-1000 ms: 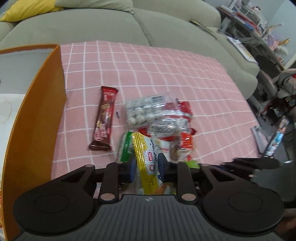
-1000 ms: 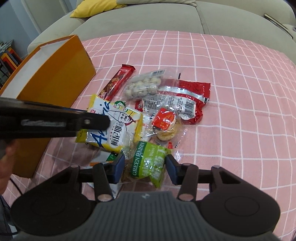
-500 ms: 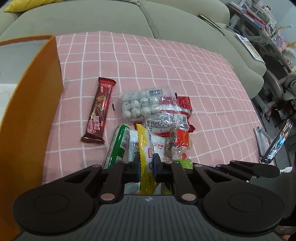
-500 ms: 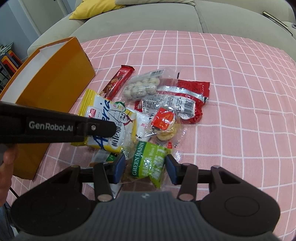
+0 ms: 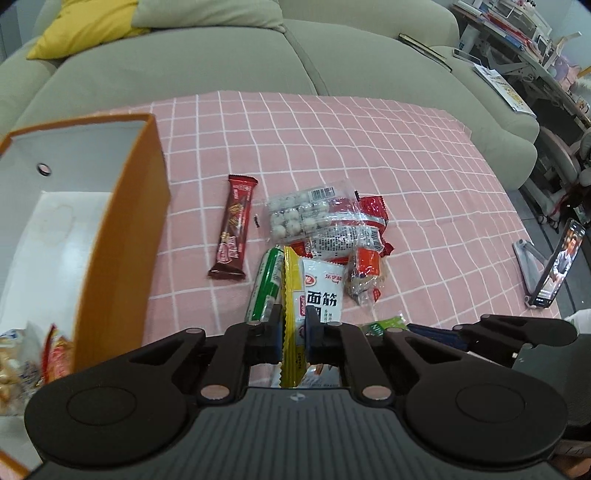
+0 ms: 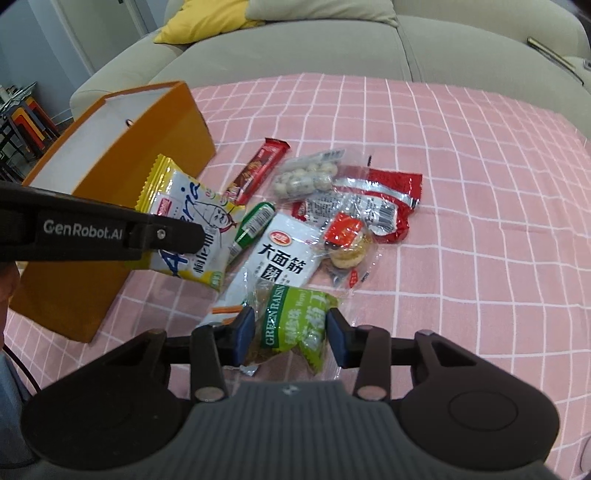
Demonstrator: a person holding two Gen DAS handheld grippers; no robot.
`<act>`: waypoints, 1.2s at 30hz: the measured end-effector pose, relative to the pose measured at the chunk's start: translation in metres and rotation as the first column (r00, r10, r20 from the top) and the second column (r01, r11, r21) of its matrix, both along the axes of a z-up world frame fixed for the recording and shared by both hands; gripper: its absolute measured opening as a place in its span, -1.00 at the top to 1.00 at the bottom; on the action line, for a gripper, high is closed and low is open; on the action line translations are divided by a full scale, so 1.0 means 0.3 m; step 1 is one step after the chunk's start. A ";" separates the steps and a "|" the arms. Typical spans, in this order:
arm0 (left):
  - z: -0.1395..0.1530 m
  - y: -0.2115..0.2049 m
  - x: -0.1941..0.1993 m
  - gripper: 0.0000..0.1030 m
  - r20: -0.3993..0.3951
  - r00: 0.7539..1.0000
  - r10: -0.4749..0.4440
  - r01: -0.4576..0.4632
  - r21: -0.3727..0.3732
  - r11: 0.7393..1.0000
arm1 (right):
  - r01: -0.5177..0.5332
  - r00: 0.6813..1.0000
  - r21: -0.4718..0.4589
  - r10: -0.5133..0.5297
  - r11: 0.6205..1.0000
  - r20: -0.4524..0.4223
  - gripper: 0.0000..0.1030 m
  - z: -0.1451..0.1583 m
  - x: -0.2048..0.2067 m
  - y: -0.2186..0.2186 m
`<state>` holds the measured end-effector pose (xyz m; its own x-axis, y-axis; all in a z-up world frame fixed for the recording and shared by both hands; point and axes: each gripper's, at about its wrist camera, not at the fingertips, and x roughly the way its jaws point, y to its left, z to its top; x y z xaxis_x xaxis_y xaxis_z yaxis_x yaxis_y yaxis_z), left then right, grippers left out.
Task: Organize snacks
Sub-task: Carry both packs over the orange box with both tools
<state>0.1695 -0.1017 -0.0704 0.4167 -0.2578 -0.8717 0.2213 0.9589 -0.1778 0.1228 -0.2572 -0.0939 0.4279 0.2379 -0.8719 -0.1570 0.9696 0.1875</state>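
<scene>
My left gripper (image 5: 292, 325) is shut on the yellow snack bag (image 5: 291, 295), seen edge-on, and holds it lifted above the pile; the bag shows as yellow and white in the right wrist view (image 6: 188, 225). My right gripper (image 6: 291, 328) is open, its jaws on either side of the green raisin packet (image 6: 295, 321) on the pink checked cloth (image 6: 461, 184). The orange box (image 5: 122, 236) stands open at left with some snacks inside (image 5: 22, 358). A white gluten packet (image 6: 284, 251), a green stick (image 6: 255, 225), a brown chocolate bar (image 5: 234, 225), a clear bag of balls (image 5: 299, 214) and a red packet (image 6: 391, 195) lie in the pile.
A grey sofa (image 5: 221, 66) with a yellow cushion (image 5: 81, 33) lies behind the cloth. A phone on a stand (image 5: 557, 269) is at the right. A cookie packet (image 6: 347, 247) lies beside the red packet.
My left gripper closed on the yellow bag and lifted it up and toward the orange box, uncovering the white gluten packet. The right gripper stayed open around the green raisin packet.
</scene>
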 end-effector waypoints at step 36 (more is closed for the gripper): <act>0.287 0.543 -0.123 0.79 0.183 0.971 0.154 -0.177 0.115 0.978 | -0.499 0.806 -0.120 0.510 0.858 0.299 0.25 0.416 -0.013 0.628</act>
